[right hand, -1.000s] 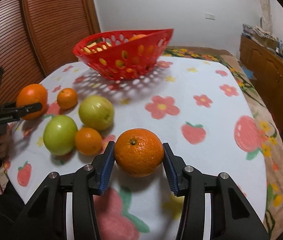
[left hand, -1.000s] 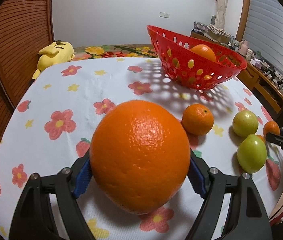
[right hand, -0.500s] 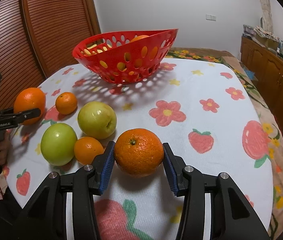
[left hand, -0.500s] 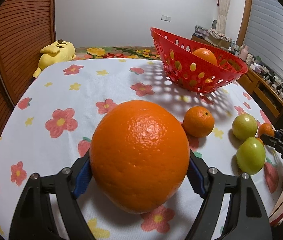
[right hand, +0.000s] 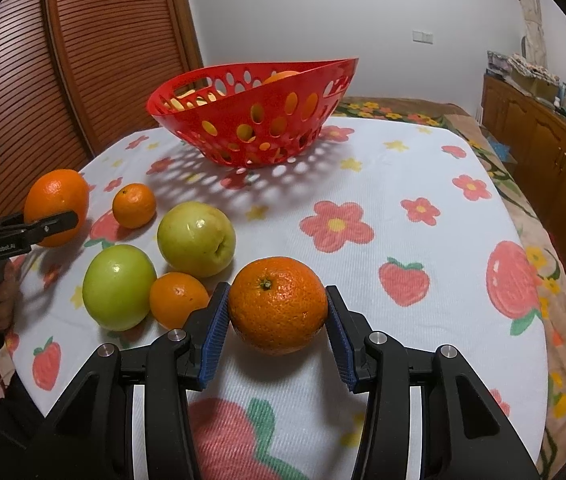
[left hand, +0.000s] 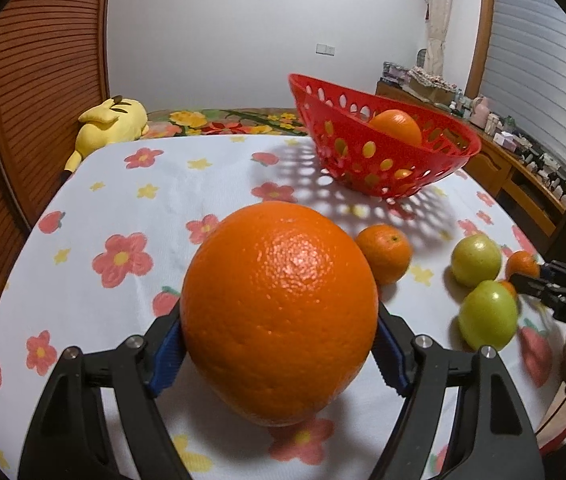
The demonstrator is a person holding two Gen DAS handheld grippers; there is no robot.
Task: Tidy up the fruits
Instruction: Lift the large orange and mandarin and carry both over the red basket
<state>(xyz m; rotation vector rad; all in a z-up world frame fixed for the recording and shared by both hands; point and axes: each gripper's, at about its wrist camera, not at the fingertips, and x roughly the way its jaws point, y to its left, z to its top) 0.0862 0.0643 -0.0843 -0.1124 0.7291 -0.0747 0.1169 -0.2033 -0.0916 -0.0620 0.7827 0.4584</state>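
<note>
Item: large orange [left hand: 281, 312], clamped in the left gripper [left hand: 279, 354], carried low over the bench [left hand: 203, 184], presumably bound for the red basket [left hand: 383, 152], which stood beyond it and already held an orange.

Item: small orange [right hand: 277, 304], pinched between the blue pads of the right gripper [right hand: 277, 330], held level and pointed toward the basket.

Remaining: two green apples [right hand: 119, 286] and two mandarins, loose in front of the basket.

Flowered tablecloth [right hand: 383, 184] under red basket [right hand: 255, 120], two green apples [right hand: 197, 238], perhaps two loose mandarins [right hand: 134, 205].
</note>
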